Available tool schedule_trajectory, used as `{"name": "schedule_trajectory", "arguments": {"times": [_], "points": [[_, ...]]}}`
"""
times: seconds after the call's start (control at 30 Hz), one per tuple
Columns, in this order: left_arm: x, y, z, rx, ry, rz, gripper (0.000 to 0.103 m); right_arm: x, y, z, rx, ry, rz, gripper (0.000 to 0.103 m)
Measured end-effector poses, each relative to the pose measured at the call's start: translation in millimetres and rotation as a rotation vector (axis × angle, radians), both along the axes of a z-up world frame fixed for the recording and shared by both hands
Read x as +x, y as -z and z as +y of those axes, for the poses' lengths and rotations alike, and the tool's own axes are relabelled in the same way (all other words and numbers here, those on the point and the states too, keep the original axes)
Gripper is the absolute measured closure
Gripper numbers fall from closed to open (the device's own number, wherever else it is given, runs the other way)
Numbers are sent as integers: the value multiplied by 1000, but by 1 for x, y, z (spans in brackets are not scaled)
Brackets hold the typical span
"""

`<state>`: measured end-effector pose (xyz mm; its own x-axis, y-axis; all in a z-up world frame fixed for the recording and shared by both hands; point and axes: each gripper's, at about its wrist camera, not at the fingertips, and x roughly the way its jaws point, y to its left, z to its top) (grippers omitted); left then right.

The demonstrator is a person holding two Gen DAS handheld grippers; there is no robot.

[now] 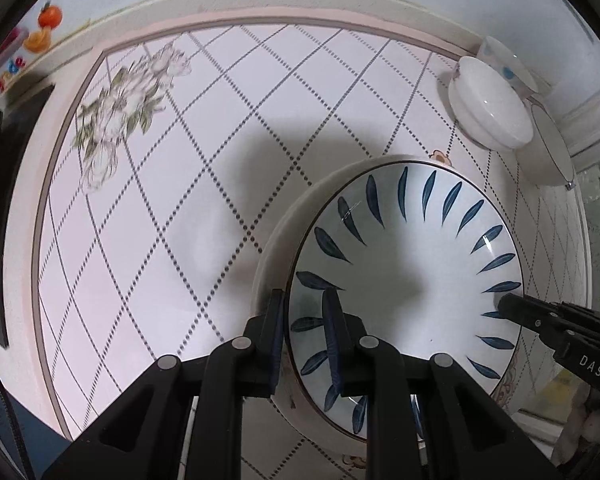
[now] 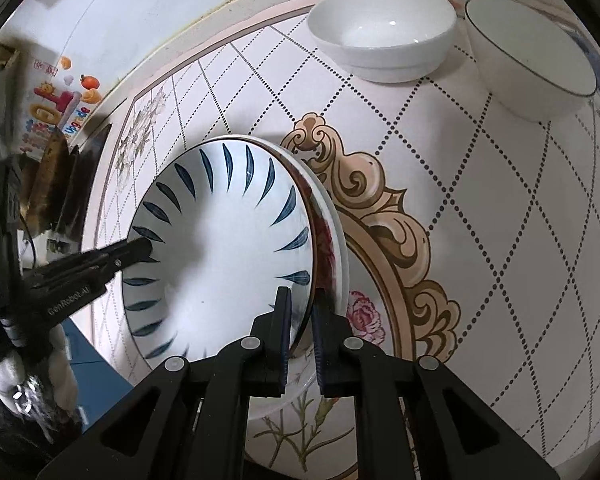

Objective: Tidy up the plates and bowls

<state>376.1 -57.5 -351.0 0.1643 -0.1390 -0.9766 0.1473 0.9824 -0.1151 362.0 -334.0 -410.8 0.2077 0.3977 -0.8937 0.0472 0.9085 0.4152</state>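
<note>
Gripping opposite rims, left claw [image 1: 306, 320] and right claw [image 2: 300, 316] clamp the blue-leaf plate [image 1: 412, 264], resting on a flowered plate [image 2: 332, 240]; plates stacked, white bowl [image 2: 384, 28] and rimmed bowl [image 2: 532, 64] remain unstacked.

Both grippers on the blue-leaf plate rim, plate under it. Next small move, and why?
Probably open both and back off. The left gripper and right gripper pinch opposite rims of the blue-leaf plate, which already seems nested on the flowered plate; contact underneath is hidden.

"DAS" on right tongs [image 1: 508, 310], "GenRobot.AI" on left tongs [image 2: 146, 247]
</note>
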Motion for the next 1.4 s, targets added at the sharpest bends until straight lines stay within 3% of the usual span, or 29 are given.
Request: {"name": "schedule_trajectory", "arguments": {"times": [0.13,0.3,0.5,0.63,0.7,0.87,0.93,1.0,1.17,1.23,1.4], "points": [[-4,1,3,-7,-43,28,86,1,0,-2,14,9,19,90],[-11,-11,4,27,-73,4,86,-3,-5,-1,14,-12,24,87],[-32,-52,4,34,-94,-54,86,-14,-28,1,9,-55,3,82],[-46,-89,0,24,-93,-94,84,-29,-72,6,-29,-77,-61,58],[-55,-108,-3,25,-80,-119,83,-37,-93,9,-43,-76,-87,52],[-80,-152,-7,18,-47,-201,71,-60,-144,15,-84,-72,-144,43],[-87,-165,-7,19,-28,-221,54,-73,-164,19,-97,-74,-174,37],[-95,-175,-2,-4,-25,-228,43,-84,-179,23,-126,-70,-193,31],[-109,-192,8,-19,-13,-238,35,-109,-207,25,-125,-41,-219,24],[-115,-195,11,-38,-12,-232,18,-119,-215,28,-136,-34,-228,20],[-127,-199,14,-43,15,-227,18,-133,-226,34,-139,-11,-234,13]]}}
